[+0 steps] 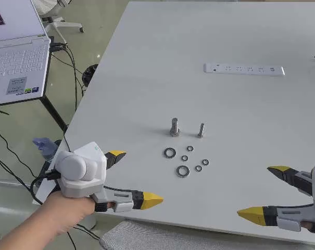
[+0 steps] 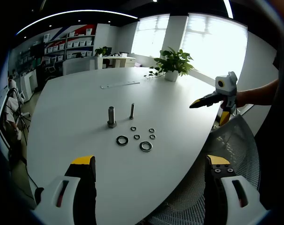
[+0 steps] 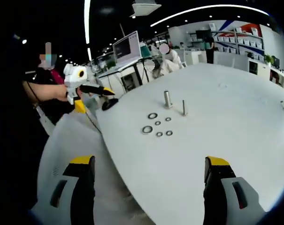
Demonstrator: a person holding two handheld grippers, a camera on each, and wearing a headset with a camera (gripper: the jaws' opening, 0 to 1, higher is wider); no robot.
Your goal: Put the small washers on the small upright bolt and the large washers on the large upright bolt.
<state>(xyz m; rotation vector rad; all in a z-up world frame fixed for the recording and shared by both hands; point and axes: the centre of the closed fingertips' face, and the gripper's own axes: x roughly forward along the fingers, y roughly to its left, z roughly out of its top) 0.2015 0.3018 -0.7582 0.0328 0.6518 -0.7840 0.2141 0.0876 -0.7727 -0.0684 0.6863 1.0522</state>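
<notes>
On the white table (image 1: 147, 62) stand a large upright bolt (image 1: 174, 127) and, to its right, a small upright bolt (image 1: 201, 130). In front of them lie two large washers (image 1: 169, 152) (image 1: 183, 171) and several small washers (image 1: 190, 148). My left gripper (image 1: 134, 176) hovers open at the table's near-left edge, nothing between its jaws. My right gripper (image 1: 263, 190) is open and empty at the near right. The left gripper view shows the bolts (image 2: 111, 117) and the washers (image 2: 146, 146) ahead of its jaws. In the right gripper view the bolts (image 3: 167, 99) and the washers (image 3: 147, 130) lie ahead.
A white power strip (image 1: 244, 69) lies far back on the table. An open laptop (image 1: 16, 52) sits on a side stand to the left, with cables below. A mesh chair back (image 1: 126, 237) is at the near edge. A potted plant (image 2: 172, 63) stands at the far end.
</notes>
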